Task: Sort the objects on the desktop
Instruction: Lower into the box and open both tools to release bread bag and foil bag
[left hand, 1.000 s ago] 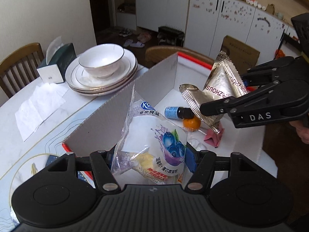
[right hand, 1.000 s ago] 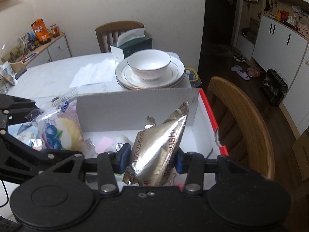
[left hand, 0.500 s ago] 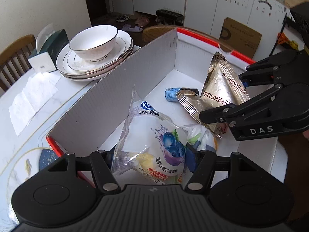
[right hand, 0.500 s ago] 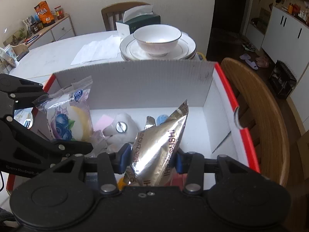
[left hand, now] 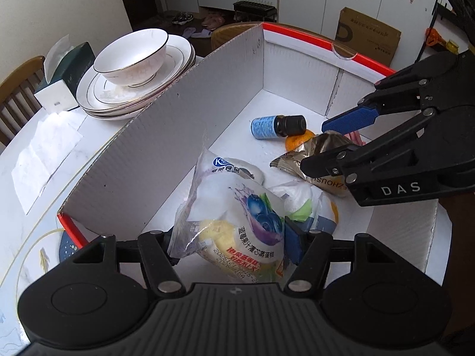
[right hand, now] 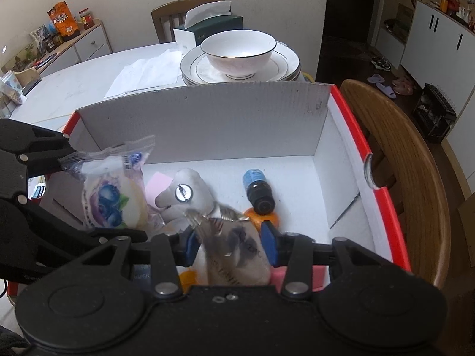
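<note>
A white cardboard box (left hand: 178, 136) with a red rim lies under both grippers. My left gripper (left hand: 231, 246) is shut on a clear blueberry cake packet (left hand: 237, 213), which hangs low inside the box at its near end. My right gripper (right hand: 230, 243) is shut on a gold foil snack packet (right hand: 234, 249), blurred and bent down onto the box contents. In the left wrist view the right gripper (left hand: 316, 145) reaches in from the right. A blue-labelled bottle (left hand: 277, 126), an orange item (right hand: 267, 219), a white plush toy (right hand: 184, 195) and a pink note (right hand: 157, 184) lie in the box.
Stacked white plates with a bowl (left hand: 133, 56) stand just beyond the box's tall wall. A green tissue box (left hand: 68, 74) and white paper sheets (left hand: 44, 148) lie further along the table. A wooden chair (right hand: 400, 163) presses against the box's right side.
Both grippers have sunk into the box with their packets. The foil packet, upright before, now leans down over the orange item and looks blurred.
</note>
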`<state>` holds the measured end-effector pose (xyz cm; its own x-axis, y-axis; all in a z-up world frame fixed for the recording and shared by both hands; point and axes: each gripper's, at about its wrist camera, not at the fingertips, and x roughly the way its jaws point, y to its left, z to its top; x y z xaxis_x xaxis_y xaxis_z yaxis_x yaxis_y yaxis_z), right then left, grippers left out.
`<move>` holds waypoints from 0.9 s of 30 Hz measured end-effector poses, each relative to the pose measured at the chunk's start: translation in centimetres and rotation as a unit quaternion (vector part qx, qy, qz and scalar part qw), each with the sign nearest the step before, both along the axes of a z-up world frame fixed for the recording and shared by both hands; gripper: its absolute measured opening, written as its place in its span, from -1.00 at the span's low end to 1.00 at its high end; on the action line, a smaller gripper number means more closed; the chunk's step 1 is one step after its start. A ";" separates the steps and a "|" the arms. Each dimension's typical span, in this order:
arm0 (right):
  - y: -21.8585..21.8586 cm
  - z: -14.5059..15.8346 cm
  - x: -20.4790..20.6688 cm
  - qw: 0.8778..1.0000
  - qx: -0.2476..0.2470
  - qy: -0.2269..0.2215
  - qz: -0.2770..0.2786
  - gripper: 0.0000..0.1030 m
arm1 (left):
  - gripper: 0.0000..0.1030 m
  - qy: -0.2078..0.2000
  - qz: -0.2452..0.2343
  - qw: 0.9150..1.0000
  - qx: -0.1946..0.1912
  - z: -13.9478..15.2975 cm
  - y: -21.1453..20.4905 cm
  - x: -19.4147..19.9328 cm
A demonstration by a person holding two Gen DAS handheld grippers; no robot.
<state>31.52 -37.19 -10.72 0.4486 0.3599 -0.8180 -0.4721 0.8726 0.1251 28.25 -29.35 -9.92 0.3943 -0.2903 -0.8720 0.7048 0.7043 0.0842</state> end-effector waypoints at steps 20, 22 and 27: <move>-1.6 2.7 -1.6 0.999 0.028 -0.031 0.009 0.23 | 0.44 -0.036 0.031 0.997 -0.056 2.3 1.8 -1.8; -1.7 3.0 -1.9 0.999 0.034 -0.032 0.013 0.26 | 0.44 -0.041 0.032 0.997 -0.063 2.7 2.0 -2.1; -1.8 3.6 -2.5 0.998 0.047 -0.039 0.019 0.38 | 0.44 -0.056 0.037 0.995 -0.071 3.5 2.5 -3.1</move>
<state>29.01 -39.01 -7.15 0.4935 0.4516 -0.7433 -0.5168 0.8396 0.1670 25.17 -26.81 -6.45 0.5109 -0.3744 -0.7739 0.6425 0.7644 0.0543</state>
